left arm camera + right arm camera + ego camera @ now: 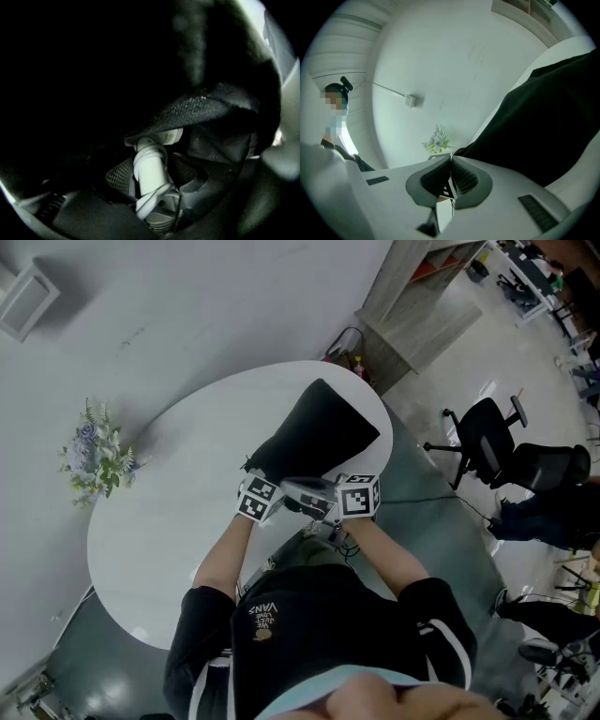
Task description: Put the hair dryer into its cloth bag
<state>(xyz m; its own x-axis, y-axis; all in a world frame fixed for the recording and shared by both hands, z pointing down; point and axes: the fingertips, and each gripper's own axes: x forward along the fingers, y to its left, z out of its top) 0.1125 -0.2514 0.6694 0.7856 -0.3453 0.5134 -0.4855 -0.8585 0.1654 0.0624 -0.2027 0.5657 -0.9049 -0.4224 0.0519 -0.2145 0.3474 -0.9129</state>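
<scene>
Hair dryer (pixel 149 171), a white plastic one with a white cord (pixel 151 151) wound round its handle, sits at the mouth of the black cloth bag (pixel 321 432). Its head is already under the bag's rim. The handle is the only part that shows clearly. In the left gripper view a fold of the bag's textured hem drapes across the top of the handle, and everything beyond it inside the bag is dark.

The left gripper (pixel 157 183) is closed on the hair dryer. The handle stands upright between its two jaws, with one meshed pad (pixel 119 174) against the handle's left side and the dark jaw against its right. The cord loops run down into the gap beside them.

The right gripper (pixel 451 161) has its ribbed pads pressed together with almost no gap. The edge of the bag comes right to the tips and appears to be pinched there. The rest of the bag spreads away from that gripper as a broad, flat black sheet.

In the head view the bag lies on a round white table (pixel 159 521), its mouth towards the person. The two marker cubes sit close together at either side of the mouth. A small bunch of pale blue and green flowers (pixel 94 457) stands well apart from the bag, by the table's far edge.
</scene>
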